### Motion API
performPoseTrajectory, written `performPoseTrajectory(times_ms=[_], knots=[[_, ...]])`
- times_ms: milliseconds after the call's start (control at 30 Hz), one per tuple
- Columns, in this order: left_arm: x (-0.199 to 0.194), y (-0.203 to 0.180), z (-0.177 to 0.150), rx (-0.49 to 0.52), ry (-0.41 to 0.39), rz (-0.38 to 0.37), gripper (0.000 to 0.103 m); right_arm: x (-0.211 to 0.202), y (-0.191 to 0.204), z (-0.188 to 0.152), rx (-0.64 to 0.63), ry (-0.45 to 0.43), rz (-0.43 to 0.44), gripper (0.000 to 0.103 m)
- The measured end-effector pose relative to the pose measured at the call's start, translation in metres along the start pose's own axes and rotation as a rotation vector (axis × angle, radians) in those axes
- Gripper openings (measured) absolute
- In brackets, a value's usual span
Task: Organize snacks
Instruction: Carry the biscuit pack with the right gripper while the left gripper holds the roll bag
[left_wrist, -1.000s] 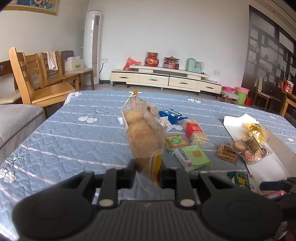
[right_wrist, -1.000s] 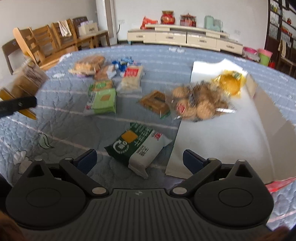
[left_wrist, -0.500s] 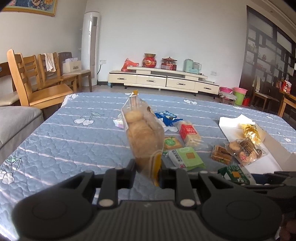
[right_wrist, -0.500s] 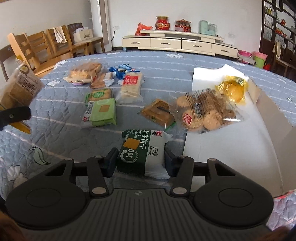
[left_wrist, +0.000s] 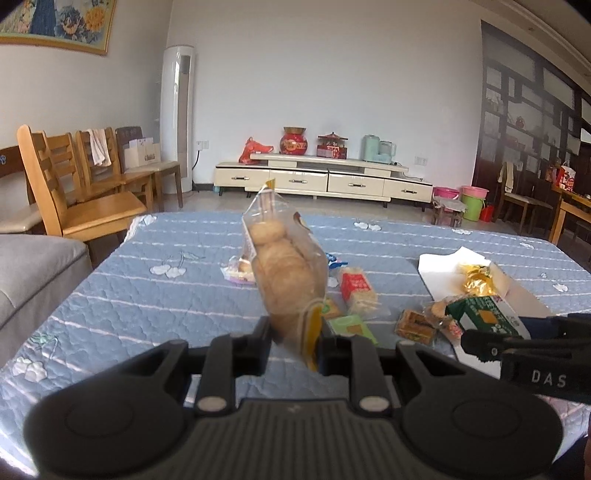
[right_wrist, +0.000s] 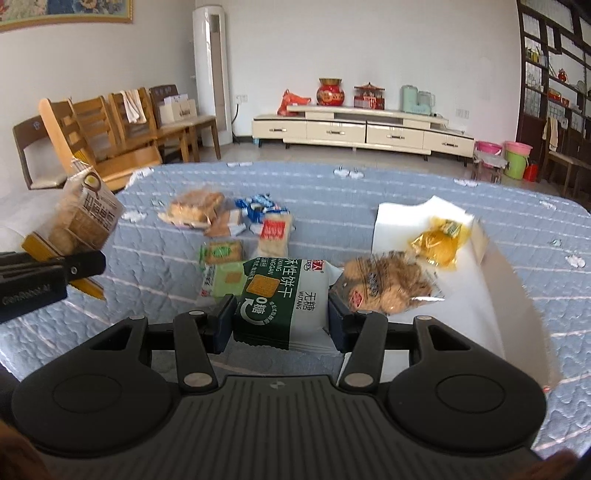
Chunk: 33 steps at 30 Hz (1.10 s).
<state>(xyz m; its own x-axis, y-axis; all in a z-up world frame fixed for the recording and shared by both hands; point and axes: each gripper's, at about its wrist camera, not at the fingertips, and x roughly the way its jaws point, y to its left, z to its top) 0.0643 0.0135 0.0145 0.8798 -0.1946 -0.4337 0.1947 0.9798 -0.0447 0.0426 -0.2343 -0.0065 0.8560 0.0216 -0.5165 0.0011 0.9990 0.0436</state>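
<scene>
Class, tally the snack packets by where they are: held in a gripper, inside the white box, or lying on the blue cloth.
Held in a gripper: 2, the biscuit bag and the green-and-white packet
Inside the white box: 2
Lying on the blue cloth: 7
Total: 11

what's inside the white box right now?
White box holds a clear cookie bag and a yellow packet. The green pack in the right tool hides the box's near corner.
</scene>
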Motion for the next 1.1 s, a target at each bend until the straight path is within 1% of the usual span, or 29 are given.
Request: performPoseTrajectory(times_ms=[433,800,1100], knots=[[-0.022,-0.020,0.006,0.037,-0.042,-0.022,0.021,-0.048,-0.015,0.007,0.007,-0.072,-0.007,0.063],[-0.027,-0.024,0.007,0.051,-0.059,-0.033,0.021,-0.067,-0.027,0.007,0.027,-0.106,-0.025,0.063],[-0.026,-0.025,0.005,0.061,-0.057,-0.044,0.021,-0.074,-0.031,0.004,0.036,-0.126,-0.043,0.063]])
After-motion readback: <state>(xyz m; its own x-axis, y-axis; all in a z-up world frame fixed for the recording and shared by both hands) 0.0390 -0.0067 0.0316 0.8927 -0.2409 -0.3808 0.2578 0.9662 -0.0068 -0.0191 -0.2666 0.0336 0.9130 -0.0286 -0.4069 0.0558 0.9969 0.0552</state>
